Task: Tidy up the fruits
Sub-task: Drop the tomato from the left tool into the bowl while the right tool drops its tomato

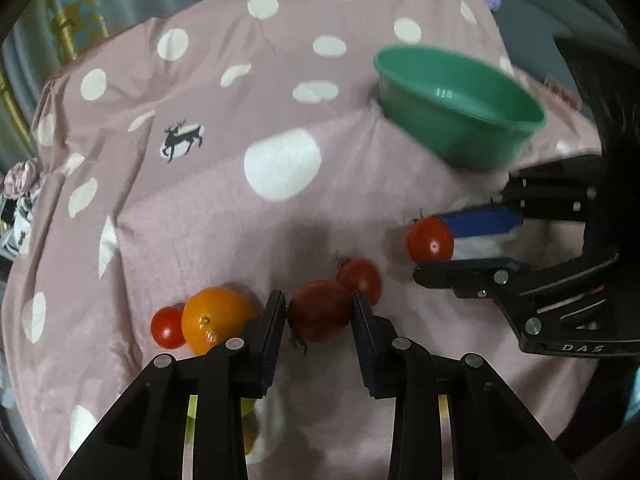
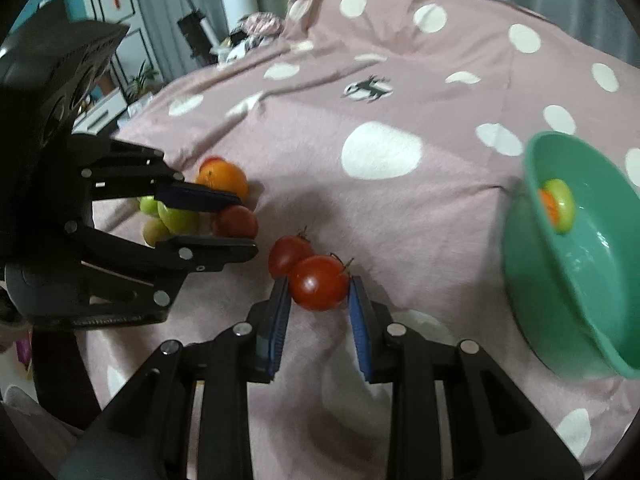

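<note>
Gripping one tomato each, the left hand-held gripper (image 1: 320,308) clamps a dark tomato (image 1: 319,310) and the right hand-held gripper (image 2: 319,286) a red tomato (image 2: 319,282), probably for transfer to the green bowl (image 2: 580,320) at right.

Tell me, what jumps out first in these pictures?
Two black grippers each pinch a red tomato over a pink spotted bedspread: the left gripper holds a darker tomato, the right gripper a shinier one. A green bowl stands at the right, a small fruit already inside.
</note>
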